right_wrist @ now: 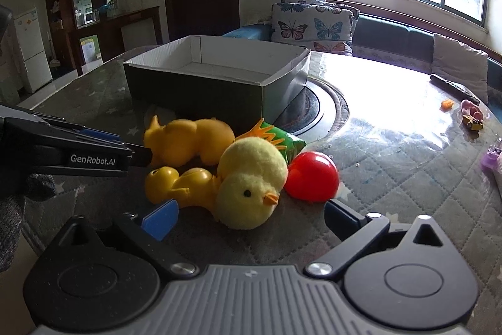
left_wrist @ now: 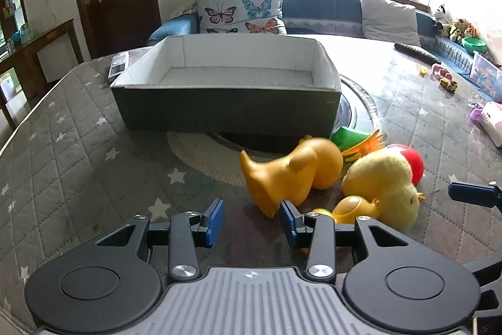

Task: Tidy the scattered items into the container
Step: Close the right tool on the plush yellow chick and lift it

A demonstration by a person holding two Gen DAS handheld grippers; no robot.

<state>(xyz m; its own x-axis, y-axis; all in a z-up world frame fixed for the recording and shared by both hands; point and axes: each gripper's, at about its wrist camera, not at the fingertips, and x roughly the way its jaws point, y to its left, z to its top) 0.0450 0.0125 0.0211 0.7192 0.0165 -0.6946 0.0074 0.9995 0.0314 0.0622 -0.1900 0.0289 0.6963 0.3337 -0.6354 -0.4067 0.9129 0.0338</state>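
quilted grey star-print cloth point(left_wrist: 78, 153) under a glossy clear cover forms the work surface, with a sofa and window behind.

nearest, the left gripper point(left_wrist: 252, 217) has its jaws spread and holds nothing; its right pad rests at, possibly touching, the tail end of the large rubber duck point(left_wrist: 288, 171), which lies on its side. the right gripper point(right_wrist: 248, 217) is likewise spread wide and empty, with the plush chick point(right_wrist: 251, 181) just ahead of its jaws.

beside the chick lies a small yellow duck point(right_wrist: 178, 182), touching it. behind sit a red ball point(right_wrist: 312, 176) and a green snack packet point(right_wrist: 282, 142), partly hidden.

handling estimates:
- large rubber duck: hollow, light, smooth skin; likely to squash and slip. grip across the narrow tail or neck.
- plush chick: very light, soft, compressible; grip across the body centre.
- red ball: smooth and free to roll; centre the jaws on its widest line.
- snack packet: thin, crinkly; pinch one edge.

farther back, the container point(left_wrist: 226, 102), an open dark box with white inner walls, stands empty just behind the pile.
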